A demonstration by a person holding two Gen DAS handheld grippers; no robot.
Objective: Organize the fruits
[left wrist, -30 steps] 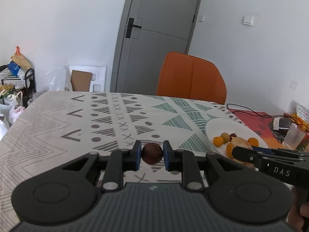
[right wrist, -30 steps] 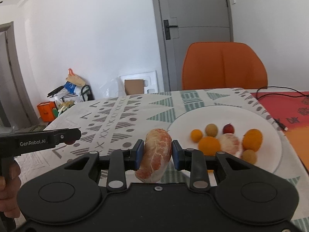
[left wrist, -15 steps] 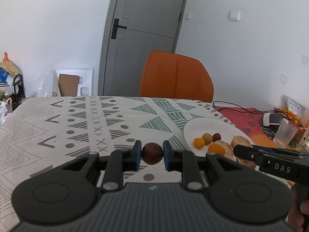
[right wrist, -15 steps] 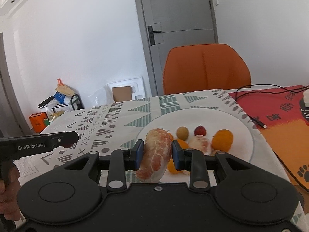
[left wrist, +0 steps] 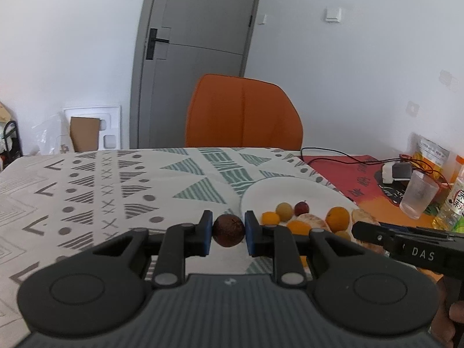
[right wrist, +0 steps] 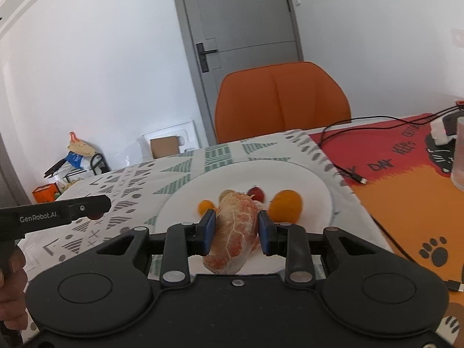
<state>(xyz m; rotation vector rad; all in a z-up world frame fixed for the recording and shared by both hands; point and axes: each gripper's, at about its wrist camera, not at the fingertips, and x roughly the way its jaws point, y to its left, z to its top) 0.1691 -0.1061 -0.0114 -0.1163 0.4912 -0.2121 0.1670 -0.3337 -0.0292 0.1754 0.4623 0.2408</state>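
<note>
In the left wrist view, your left hand-held gripper (left wrist: 228, 235) pinched a small dark brown fruit (left wrist: 228, 234) between its blue pads, above the patterned desk (left wrist: 116, 185) just short of the white plate (left wrist: 290, 194) where the oranges and small fruits lay; to place it well you needed to carry it over the rim to a bare patch before letting go, since a round fruit would likely roll. In the right wrist view, your right hand-held gripper (right wrist: 237, 233) clamped a peeled citrus piece (right wrist: 236, 235) above the plate (right wrist: 185, 203), so a low, gentle release clear of the orange (right wrist: 285, 205) seemed wise, the flesh probably being soft.
</note>
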